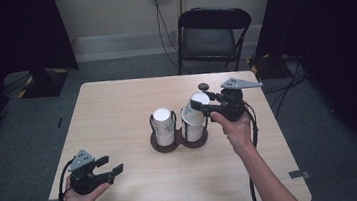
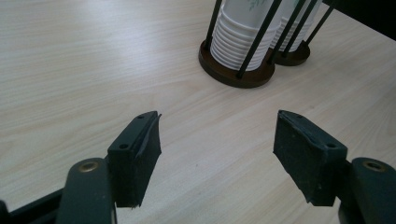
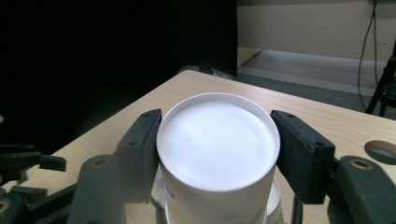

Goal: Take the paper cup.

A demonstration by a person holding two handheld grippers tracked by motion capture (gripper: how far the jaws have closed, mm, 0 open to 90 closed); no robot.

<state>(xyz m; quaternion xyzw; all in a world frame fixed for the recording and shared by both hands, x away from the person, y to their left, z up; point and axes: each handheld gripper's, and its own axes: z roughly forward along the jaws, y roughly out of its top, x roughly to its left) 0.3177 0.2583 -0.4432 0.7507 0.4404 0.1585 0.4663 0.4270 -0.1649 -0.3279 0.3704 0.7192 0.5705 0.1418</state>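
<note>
Nearest to the person, the left gripper (image 1: 116, 171) rests low over the front left part of the desk (image 1: 117, 107), held in the left hand (image 1: 83, 198). Its jaws stand wide apart and nothing is between them; in the left gripper view only bare wood lies between the two pads. It is well apart from the cups.

Farther in, near the middle of the desk, stands a dark cup holder (image 1: 179, 141) with two round bases and thin black rods. Each base carries a stack of white paper cups placed upside down, closed bottoms upward. The left stack (image 1: 163, 126) is untouched.

At the right stack (image 1: 193, 119) the right gripper (image 1: 198, 104), held in the right hand (image 1: 235, 127), is clamped on the top paper cup (image 3: 218, 144). In the right gripper view both pads press on the sides of the cup just under its white bottom disc. This cup seems to sit a little higher and slightly tilted over the cups below it, so the step in hand is probably pulling one cup off the stack.

The long axis of the cup is close to vertical, leaning a little; its closed bottom points up and its open mouth points down into the stack.

The next move probably calls for a straight lift along this axis, between the rods, until the mouth is free of the stack. A second cup may stick and come up with it. A firm but not crushing grip is needed, because the paper wall is soft.

Behind the desk a black folding chair (image 1: 214, 34) stands at the wall.
</note>
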